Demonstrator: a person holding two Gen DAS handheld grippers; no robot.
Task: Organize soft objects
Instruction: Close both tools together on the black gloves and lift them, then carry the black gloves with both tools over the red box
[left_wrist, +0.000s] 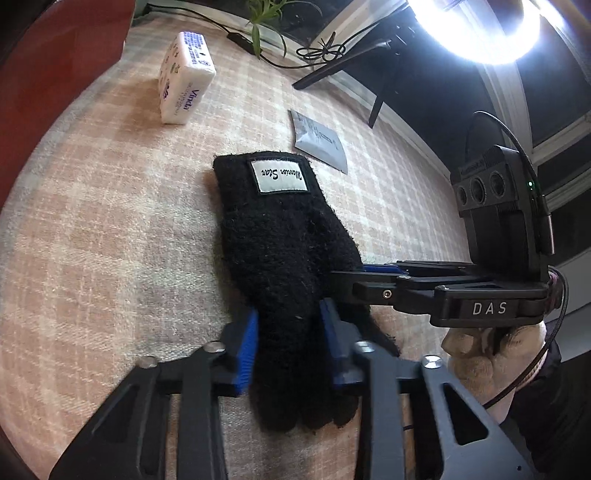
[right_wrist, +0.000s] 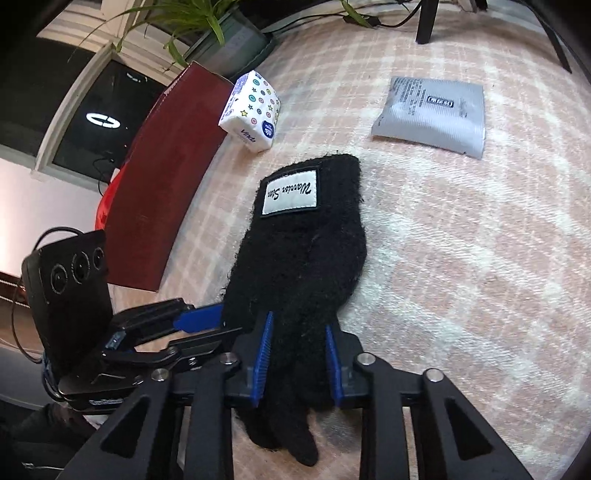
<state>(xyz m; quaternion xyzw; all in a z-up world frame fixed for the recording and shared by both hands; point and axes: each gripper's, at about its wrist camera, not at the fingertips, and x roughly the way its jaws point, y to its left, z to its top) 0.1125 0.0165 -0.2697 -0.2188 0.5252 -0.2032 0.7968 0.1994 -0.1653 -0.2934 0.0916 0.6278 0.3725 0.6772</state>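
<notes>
Blue ribbed pads of left gripper (left_wrist: 290, 349) and right gripper (right_wrist: 298, 360) both clamped on fuzzy black knit glove (right_wrist: 301, 254), flat on pink plaid cloth (right_wrist: 461, 258). White "Warrior Star" label. Beyond glove: white "Vinda" tissue pack (right_wrist: 250, 111), grey foil sachet (right_wrist: 430, 115).

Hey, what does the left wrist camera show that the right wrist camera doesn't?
Only the left wrist view shows the lit ring light and the gloved hand holding the right gripper. Only the right wrist view shows the potted plant and the left gripper from outside. Both show the black glove pinched by both grippers, the tissue pack, the grey sachet and the checked cloth.
</notes>
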